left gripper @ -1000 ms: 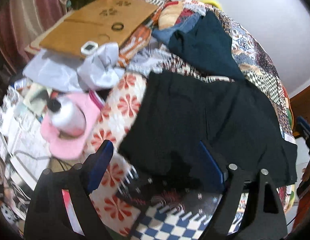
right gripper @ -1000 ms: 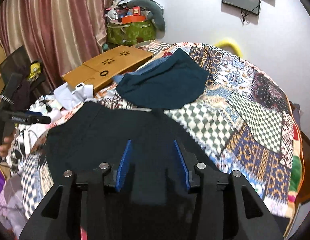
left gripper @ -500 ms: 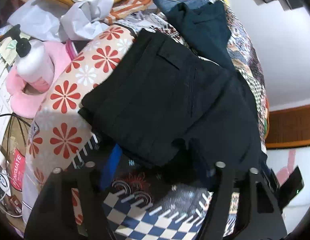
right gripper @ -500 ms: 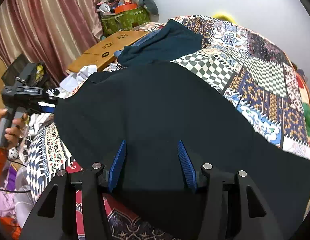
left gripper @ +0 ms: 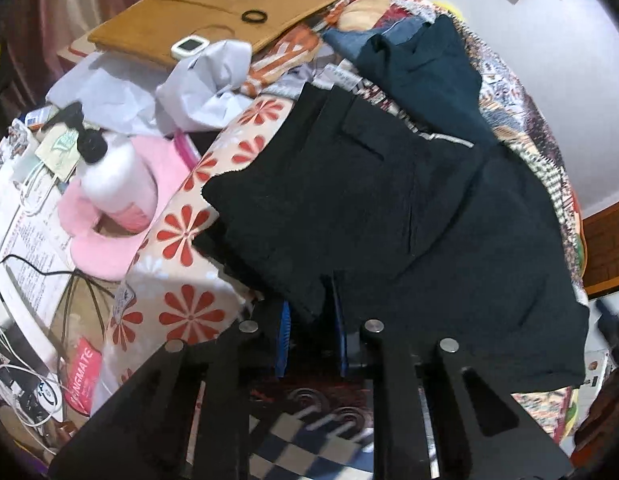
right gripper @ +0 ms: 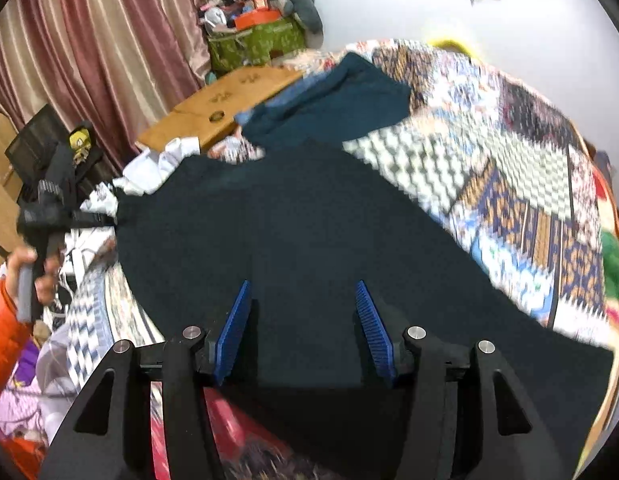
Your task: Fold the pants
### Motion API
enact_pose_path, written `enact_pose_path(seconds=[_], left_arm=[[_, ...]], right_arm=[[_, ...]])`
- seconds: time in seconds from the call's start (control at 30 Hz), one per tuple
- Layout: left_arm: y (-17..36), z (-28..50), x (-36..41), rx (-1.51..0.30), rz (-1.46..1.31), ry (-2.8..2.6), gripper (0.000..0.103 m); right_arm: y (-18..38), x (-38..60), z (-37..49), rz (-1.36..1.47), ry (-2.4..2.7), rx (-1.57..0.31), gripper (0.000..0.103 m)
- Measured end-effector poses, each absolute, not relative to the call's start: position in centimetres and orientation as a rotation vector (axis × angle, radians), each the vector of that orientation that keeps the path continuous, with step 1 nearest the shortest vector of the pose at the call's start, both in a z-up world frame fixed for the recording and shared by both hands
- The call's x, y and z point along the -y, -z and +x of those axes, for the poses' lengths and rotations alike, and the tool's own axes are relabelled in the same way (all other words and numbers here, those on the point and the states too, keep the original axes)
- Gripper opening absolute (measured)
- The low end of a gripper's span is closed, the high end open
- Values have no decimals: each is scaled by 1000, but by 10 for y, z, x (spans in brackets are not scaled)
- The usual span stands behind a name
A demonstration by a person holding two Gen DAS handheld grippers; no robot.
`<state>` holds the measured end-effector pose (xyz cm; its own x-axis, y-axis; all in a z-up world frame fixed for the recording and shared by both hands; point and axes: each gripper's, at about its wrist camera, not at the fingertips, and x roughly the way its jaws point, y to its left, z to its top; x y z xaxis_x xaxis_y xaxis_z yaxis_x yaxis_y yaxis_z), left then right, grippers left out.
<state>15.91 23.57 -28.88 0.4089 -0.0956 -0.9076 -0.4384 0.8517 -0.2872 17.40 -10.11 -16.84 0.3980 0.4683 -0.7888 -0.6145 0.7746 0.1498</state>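
Left claw (left gripper: 311, 332) has closed on pants (left gripper: 389, 208); right claw (right gripper: 303, 332) gapes (above fabric).

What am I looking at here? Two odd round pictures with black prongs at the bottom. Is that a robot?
No robot: a person holds a two-finger gripper in each hand, each with a fisheye camera looking along its fingers. The left gripper has pinched the near edge of the black pants, spread on a patchwork bedspread. The right gripper is open over the same pants. Beyond lie a dark teal garment, a wooden lap desk and a white pump bottle.
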Motion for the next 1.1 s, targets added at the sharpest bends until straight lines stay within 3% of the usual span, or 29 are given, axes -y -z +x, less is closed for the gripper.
enact_pose_path(seconds=[0.17,0.3,0.4,0.53,0.6,0.77,0.9,1.1], left_arm=[[290,157,-235,-1150,-502,-213,26],[282,151,-236,-1139,-431,-253,45],[272,144,-236,-1117,-380,-262,51],[256,139,-234,-1088,-274,-306,54],[248,141,-230,-1073,-240,-307,62],[232,156,-211,-1044,-220,-257,70],[222,175,-182,-1029,-197,-202,78],[220,206,-116,-1060,-114,-56,82]], right_arm=[[167,64,196,-142,-711,-926,53],[189,44,201,-156,-711,-992,53],[203,48,192,-152,-704,-1032,54],[198,79,180,-86,-676,-1017,57],[197,103,176,-72,-633,-1009,65],[204,160,175,-5,-530,-1038,74],[209,194,175,45,-455,-1068,75],[215,236,162,40,-357,-1102,75]])
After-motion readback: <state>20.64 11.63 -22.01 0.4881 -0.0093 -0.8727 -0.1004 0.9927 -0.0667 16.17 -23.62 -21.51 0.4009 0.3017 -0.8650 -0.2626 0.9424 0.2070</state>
